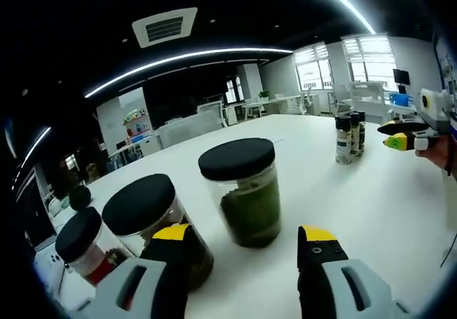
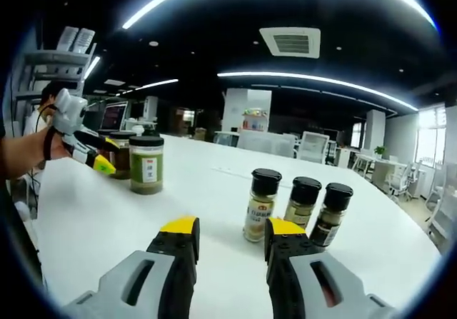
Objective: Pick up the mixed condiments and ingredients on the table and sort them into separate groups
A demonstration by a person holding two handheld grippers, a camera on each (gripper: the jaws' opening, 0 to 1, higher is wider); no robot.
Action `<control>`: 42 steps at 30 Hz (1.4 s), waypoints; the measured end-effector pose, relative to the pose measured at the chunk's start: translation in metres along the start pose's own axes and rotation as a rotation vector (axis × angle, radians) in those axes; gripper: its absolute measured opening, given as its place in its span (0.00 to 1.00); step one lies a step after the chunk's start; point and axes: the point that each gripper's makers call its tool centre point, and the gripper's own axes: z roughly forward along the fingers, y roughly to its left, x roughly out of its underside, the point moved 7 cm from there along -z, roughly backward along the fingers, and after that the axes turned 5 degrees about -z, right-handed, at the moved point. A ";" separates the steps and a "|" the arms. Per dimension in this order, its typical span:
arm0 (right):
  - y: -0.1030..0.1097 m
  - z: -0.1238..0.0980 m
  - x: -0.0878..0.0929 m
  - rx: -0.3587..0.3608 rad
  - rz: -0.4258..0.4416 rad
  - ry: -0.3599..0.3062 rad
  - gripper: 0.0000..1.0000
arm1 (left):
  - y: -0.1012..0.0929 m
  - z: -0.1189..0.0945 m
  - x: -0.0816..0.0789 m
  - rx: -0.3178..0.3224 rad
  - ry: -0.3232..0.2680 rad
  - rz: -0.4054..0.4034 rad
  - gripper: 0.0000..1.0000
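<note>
Two groups already formed on the white desk (image 1: 371, 198), well apart. Three wide jars with black lids near the left gripper (image 1: 246, 244): the green-filled jar (image 1: 245, 190) standing free ahead of the open fingers (image 1: 314, 242), a dark-filled jar (image 1: 153, 223) just beside it and partly behind the left-hand finger, and a third jar with red contents (image 1: 86, 247) at the view's edge. Left fingers spread wide, holding nothing.

Three slim spice shakers (image 2: 300, 206) with black caps lined up side by side in the right gripper view, the nearest shaker (image 2: 260, 205) just beyond the right gripper (image 2: 230, 237). Right fingers parted narrowly, empty, tips short of the shakers.

Same shakers seen small and distant in the left gripper view, near the far gripper.

Judging from this: sorting looks largely done, jars with jars, shakers with shakers. Nothing stray visible between the groups. Left to do, perhaps only tidying spacing or alignment; anything outside both views cannot be told.
</note>
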 end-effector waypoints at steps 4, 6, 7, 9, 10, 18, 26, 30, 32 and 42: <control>0.002 0.001 0.001 -0.020 0.010 0.008 0.38 | 0.010 -0.011 0.009 -0.013 0.034 -0.024 0.58; 0.004 0.003 0.004 -0.032 0.006 0.018 0.38 | 0.016 -0.016 0.014 -0.023 0.050 -0.035 0.59; 0.005 0.003 0.004 -0.038 0.004 0.021 0.38 | 0.017 -0.021 0.015 -0.024 0.049 -0.035 0.58; 0.009 0.004 0.005 -0.051 -0.003 0.029 0.38 | 0.020 -0.031 0.015 -0.023 0.024 -0.046 0.59; 0.010 0.005 0.005 -0.060 -0.009 0.036 0.38 | 0.021 -0.034 0.017 -0.023 0.028 -0.047 0.59; 0.033 0.009 0.001 -0.166 -0.040 0.072 0.43 | 0.036 -0.047 0.036 -0.041 0.067 -0.045 0.60; 0.043 0.008 0.003 -0.258 -0.066 0.093 0.45 | 0.046 -0.066 0.050 -0.036 0.111 -0.059 0.60; 0.049 0.006 0.005 -0.284 -0.100 0.130 0.46 | 0.045 -0.087 0.059 -0.005 0.220 -0.135 0.60; 0.054 0.004 0.004 -0.321 -0.086 0.131 0.48 | 0.044 -0.096 0.057 0.009 0.227 -0.137 0.59; 0.062 -0.002 -0.001 -0.362 -0.113 0.206 0.49 | 0.034 -0.127 0.053 0.030 0.295 -0.018 0.63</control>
